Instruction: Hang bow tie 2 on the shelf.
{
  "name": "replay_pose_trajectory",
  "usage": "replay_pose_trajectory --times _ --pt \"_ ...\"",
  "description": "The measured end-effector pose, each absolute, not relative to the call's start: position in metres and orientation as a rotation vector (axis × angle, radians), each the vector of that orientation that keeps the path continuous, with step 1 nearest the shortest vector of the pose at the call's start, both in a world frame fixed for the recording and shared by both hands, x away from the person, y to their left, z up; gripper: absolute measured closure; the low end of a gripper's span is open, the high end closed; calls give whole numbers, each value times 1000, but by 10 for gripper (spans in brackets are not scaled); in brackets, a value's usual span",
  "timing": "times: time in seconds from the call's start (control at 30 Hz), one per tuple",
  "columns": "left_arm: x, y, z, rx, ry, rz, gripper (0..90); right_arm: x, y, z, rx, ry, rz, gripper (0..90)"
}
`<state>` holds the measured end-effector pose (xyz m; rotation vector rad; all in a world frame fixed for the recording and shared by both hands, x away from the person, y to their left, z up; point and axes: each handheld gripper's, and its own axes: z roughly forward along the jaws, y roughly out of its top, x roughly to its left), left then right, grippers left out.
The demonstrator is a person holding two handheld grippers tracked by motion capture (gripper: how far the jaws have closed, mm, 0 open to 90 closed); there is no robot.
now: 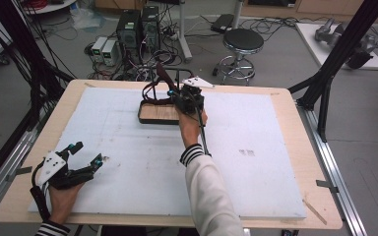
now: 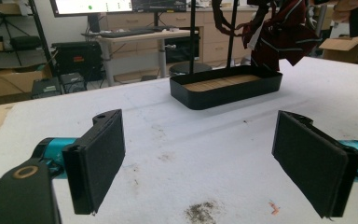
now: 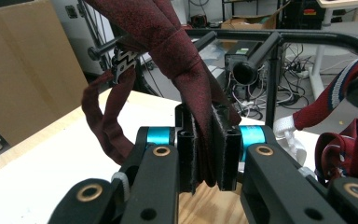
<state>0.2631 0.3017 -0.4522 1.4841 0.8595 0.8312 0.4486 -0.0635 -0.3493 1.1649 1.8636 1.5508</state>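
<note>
1. Right gripper view: the right gripper [image 3: 204, 154] has its jaws pressed together on a dark red tie [image 3: 186, 70], pinching the blade below the knot so the cloth cannot slip while it is worked on the rack [image 3: 279, 39].
2. That tie runs up from the jaws to the rack's black bar, and its neck loop [image 3: 103, 119] hangs free at the left; gripping low on the blade leaves the loop loose, probably so it can be slid on or off the bar.
3. A second, striped tie [image 3: 349, 140] hangs at the right of that view, draped over a round bar end and apart from the jaws.
4. High view: the right gripper [image 1: 189, 98] sits at the far middle of the table [image 1: 285, 113], right over the black tray [image 1: 155, 114] at the rack's foot, which looks meant to steady the rack.
5. The left gripper [image 1: 86, 157] rests at the near left corner, well away from the rack, so it keeps clear of the working hand.
6. Left gripper view: its pads [image 2: 100, 156] stand wide apart with nothing between them, aimed across the white mat [image 2: 205, 154] toward the tray [image 2: 226, 88], ready to help if needed.
</note>
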Motion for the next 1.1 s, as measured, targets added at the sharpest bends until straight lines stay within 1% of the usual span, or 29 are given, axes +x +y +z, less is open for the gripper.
replay_pose_trajectory --times 0.53,1.1 --pt "263 302 -452 1484 860 829 174 461 -50 -354 1155 1799 1489 821" --pt "263 303 -452 1482 860 827 174 469 -50 -359 1191 1759 1453 820"
